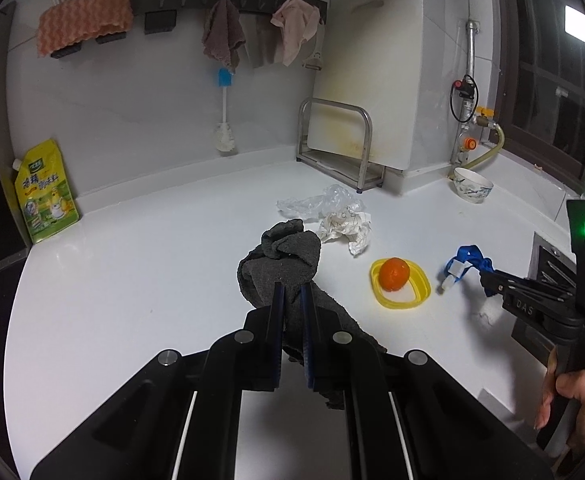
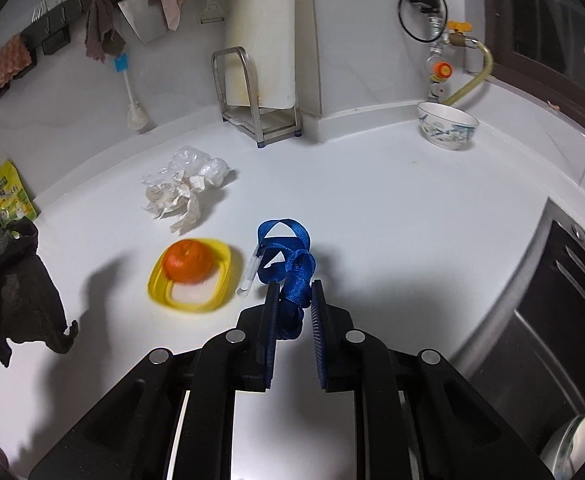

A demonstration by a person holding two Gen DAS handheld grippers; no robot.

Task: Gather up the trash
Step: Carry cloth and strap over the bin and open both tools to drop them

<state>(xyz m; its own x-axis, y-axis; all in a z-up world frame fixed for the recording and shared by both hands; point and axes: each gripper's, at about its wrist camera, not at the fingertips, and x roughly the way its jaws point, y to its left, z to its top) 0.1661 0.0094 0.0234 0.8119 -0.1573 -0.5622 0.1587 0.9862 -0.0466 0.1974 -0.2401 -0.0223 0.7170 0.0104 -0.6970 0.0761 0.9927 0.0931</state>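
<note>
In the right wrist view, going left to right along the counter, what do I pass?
Dark grey rag hanging at the left edge → yellow lid with the orange on it → blue strap clamped in the right gripper → patterned bowl.

Your left gripper (image 1: 292, 286) is clamped tight, both pads pinching a dark grey rag (image 1: 282, 268) that bunches up past the fingertips and trails back between the jaws. Your right gripper (image 2: 294, 286) is closed down too, nipping a blue strap (image 2: 292, 256) between its pads, loops sticking out ahead of the tips. Your right hand (image 1: 576, 396) wraps its handle, both grippers angled downward.
</note>
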